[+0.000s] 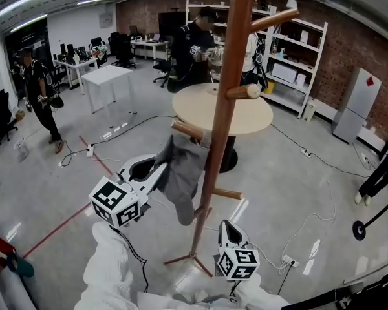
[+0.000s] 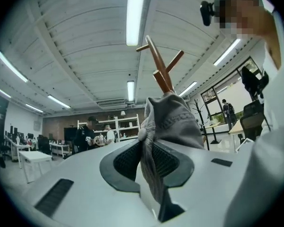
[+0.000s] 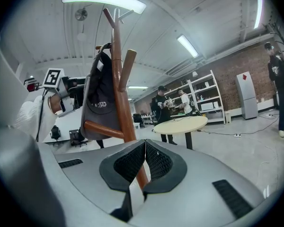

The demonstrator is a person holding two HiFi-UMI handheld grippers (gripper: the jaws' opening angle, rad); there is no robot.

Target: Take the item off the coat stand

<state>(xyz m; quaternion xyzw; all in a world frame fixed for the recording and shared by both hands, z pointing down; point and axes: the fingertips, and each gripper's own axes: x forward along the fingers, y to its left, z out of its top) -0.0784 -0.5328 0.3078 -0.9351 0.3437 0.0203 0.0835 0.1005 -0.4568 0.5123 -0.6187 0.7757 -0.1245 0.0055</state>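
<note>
A tall wooden coat stand (image 1: 222, 108) rises in front of me. A grey cap (image 1: 181, 176) hangs from one of its low pegs (image 1: 186, 130). My left gripper (image 1: 163, 165) reaches in from the left and is shut on the cap's fabric. In the left gripper view the cloth (image 2: 173, 122) is pinched between the pads (image 2: 128, 161), with the stand's top (image 2: 158, 67) above it. My right gripper (image 1: 226, 227) is low, near the stand's base, shut with nothing held. In the right gripper view its closed jaws (image 3: 145, 160) point at the pole (image 3: 119, 79) and the cap (image 3: 100, 98).
A round beige table (image 1: 246, 112) stands just behind the coat stand. A person (image 1: 194, 44) works beyond it, by white shelves (image 1: 297, 50). Another person (image 1: 39, 89) walks at the left near a white table (image 1: 107, 76). Cables and a power strip (image 1: 290, 261) lie on the floor.
</note>
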